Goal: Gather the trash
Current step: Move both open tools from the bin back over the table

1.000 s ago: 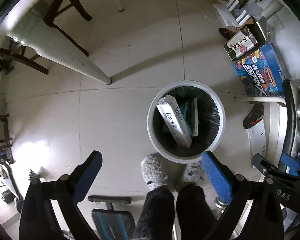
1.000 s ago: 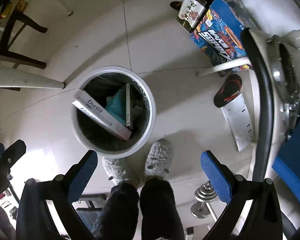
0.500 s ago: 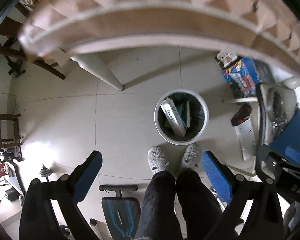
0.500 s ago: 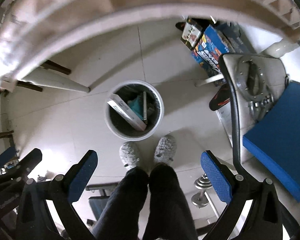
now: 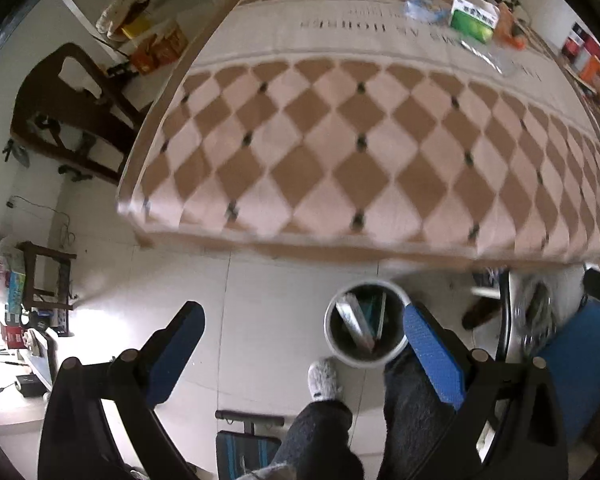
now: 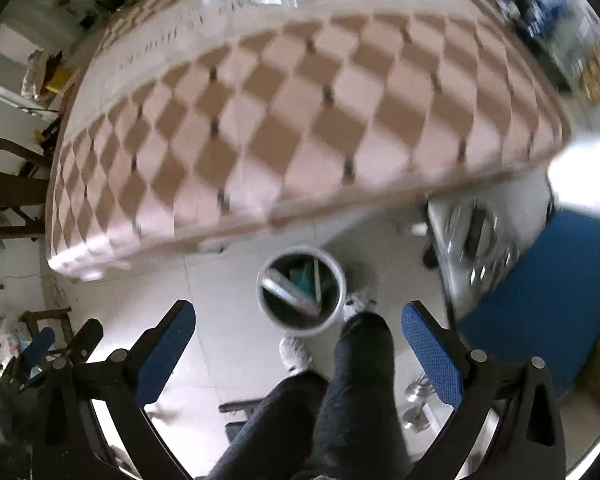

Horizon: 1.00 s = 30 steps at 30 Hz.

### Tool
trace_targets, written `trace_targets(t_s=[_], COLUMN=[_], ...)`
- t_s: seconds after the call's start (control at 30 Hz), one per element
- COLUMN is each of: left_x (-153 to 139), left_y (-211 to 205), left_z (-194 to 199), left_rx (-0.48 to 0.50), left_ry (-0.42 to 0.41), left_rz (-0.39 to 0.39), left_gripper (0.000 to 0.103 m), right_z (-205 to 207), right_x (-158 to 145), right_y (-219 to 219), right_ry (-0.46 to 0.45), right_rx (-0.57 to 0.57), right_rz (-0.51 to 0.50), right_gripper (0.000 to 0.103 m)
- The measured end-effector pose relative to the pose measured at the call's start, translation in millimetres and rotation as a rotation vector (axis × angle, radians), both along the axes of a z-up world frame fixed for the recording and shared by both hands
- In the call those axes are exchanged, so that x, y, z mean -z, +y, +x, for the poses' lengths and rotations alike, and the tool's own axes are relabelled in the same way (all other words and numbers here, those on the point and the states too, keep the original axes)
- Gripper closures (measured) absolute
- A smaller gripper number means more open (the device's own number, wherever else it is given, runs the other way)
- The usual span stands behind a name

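Both grippers held high above the floor, jaws spread wide and empty; remaining trash lies on the table far ahead of the jaws.

The table (image 5: pixel 364 152), covered in a brown-and-cream diamond cloth, fills the field beyond both pairs of fingers. Below its near edge stands the white bin (image 5: pixel 366 324), just inside the right finger of the left gripper (image 5: pixel 304 344) and between and ahead of the fingers of the right gripper (image 6: pixel 298 342); it holds a long white box and teal items, blurred. The person's dark-trousered legs (image 6: pixel 352 392) and grey slippers stand beside the bin. On the table's far end lie a green box (image 5: pixel 474 18), a crumpled blue wrapper (image 5: pixel 422 8) and an orange item, partly hidden behind the box. The right wrist view is motion-blurred, so these far items are hard to distinguish there.
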<state>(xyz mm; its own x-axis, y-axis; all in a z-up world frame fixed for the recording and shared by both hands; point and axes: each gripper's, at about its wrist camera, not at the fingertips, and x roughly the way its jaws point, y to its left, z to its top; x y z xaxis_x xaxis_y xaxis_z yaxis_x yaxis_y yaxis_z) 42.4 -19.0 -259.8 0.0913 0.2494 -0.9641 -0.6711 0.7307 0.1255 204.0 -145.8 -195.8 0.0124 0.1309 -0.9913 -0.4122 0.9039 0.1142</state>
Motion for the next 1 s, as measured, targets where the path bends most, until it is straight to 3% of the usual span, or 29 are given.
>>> trace_targets(t_s=[0.13, 0.33, 0.43, 0.6, 0.73, 0.87, 1.0], left_x=[11, 35, 48, 61, 68, 67, 49], left_y=[17, 50, 70, 104, 129, 144, 159], left_z=[61, 156, 192, 240, 256, 263, 281], left_rx=[-0.019, -0.12, -0.194, -0.269, -0.322, -0.338, -0.274], left_ry=[0.018, 0.085, 0.106, 0.133, 0.151, 0.16, 0.12], left_rz=[-0.037, -0.051, -0.092, -0.088, -0.1, -0.107, -0.083], left_gripper=[0.001, 0.001, 0.001, 0.001, 0.001, 0.001, 0.001], right_z=[80, 215, 292, 399, 440, 458, 463], right_x=[-12, 0, 4, 17, 40, 66, 94], right_y=[34, 95, 125, 165, 209, 246, 267], right_ry=[-0.048, -0.073, -0.031, 0.1, 0.148, 0.16, 0.226], right_rx=[-0.107, -0.173, -0.102, 0.178, 0.264, 0.259, 0.211], right_rz=[-0.042, -0.061, -0.008, 0.13, 0.118, 0.052, -0.019], right_gripper=[0.0, 0.0, 0.0, 0.0, 0.0, 0.0, 0.0])
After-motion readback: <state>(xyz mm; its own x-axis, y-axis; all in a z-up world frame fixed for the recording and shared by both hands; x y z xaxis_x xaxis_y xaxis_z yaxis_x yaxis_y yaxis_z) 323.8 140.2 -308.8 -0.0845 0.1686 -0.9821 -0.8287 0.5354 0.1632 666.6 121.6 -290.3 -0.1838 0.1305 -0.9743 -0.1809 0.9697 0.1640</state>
